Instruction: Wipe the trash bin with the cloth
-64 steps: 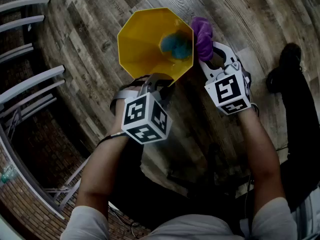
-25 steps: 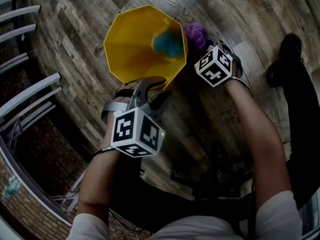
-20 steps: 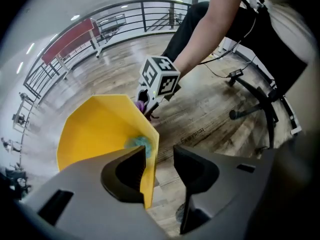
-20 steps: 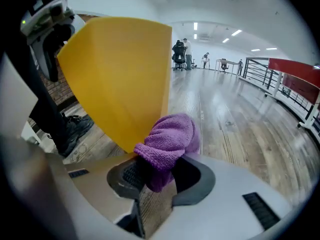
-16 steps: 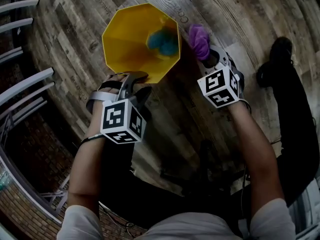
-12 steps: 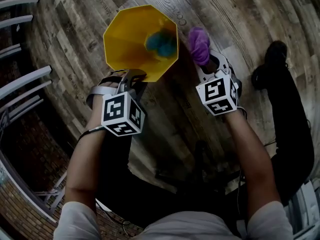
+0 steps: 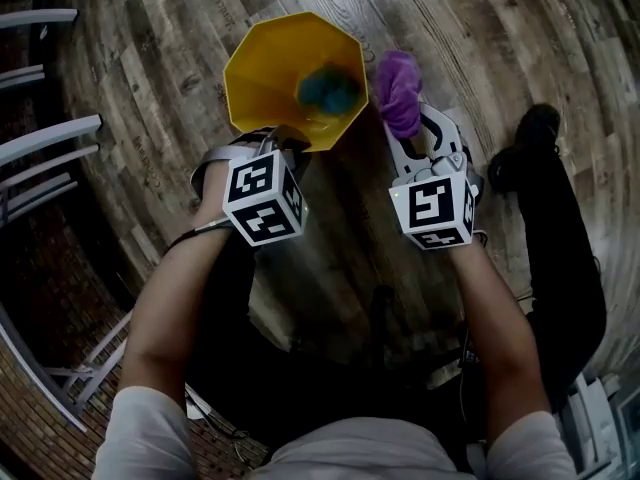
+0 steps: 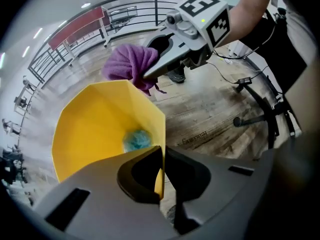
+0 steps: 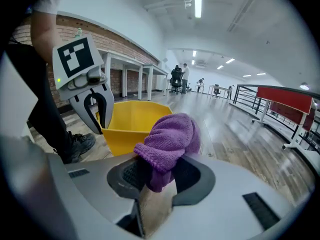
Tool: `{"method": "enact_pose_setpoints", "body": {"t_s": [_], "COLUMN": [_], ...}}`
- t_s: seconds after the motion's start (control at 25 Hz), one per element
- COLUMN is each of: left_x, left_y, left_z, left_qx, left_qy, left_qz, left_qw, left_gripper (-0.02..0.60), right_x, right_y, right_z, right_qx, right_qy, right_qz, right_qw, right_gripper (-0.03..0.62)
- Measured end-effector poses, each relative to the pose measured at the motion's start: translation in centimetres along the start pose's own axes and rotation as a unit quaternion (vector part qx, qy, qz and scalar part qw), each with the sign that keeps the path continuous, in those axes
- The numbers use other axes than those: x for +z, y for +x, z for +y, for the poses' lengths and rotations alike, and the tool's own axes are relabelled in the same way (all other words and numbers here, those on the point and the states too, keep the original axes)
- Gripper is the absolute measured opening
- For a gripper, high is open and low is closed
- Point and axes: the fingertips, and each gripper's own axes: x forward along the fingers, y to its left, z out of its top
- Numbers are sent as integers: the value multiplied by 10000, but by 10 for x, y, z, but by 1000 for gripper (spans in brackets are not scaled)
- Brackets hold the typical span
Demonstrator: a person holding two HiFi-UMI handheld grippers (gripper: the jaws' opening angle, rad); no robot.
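Wood-plank floor (image 7: pixel 480 28); print on one plank too blurred to read. L gripper (image 8: pixel 163 159), jaws just closed, pinches the near rim of a yellow octagonal plastic trash bin (image 7: pixel 270 78). Bin stands upright, mouth up, w/ a teal crumpled wad (image 7: pixel 328 88) at its bottom. Just right of the rim, outside it, a purple terry cloth (image 7: pixel 398 88) bunches upward from R gripper (image 9: pixel 160 179), jaws clamped on its lower end.
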Motion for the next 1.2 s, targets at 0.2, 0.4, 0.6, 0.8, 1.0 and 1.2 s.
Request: {"method": "enact_pose_setpoints", "body": {"t_s": [0.2,0.4,0.6,0.8,1.0,1.2], "left_x": [7,11,14,17,17,16], "left_y": [1,4,2,0,0,-2], "left_z": [2,1,3,3,4,3], "left_qx": [-25,-6,16,0,29,70], "left_qy": [-132,-72,13,84,150,206], "left_qz": [1,-4,-48,-97,-138,-174], "left_qw": [9999,10000,10000,9999,9998,9996], "left_gripper": [14,12,11,11,11,11], "right_x": [14,-10,-21,-40,-67,-97], "right_y": [-1,18,33,50,72,95], "right_z": [7,31,33,41,49,62], "right_qx": [75,380,466,642,769,945], "right_qy": [3,-144,-144,-209,-221,-194], "right_qz": [-77,164,318,526,764,1075], "right_qw": [9999,9990,9983,9963,9939,9895], "right_gripper": [117,117,117,117,117,117]}}
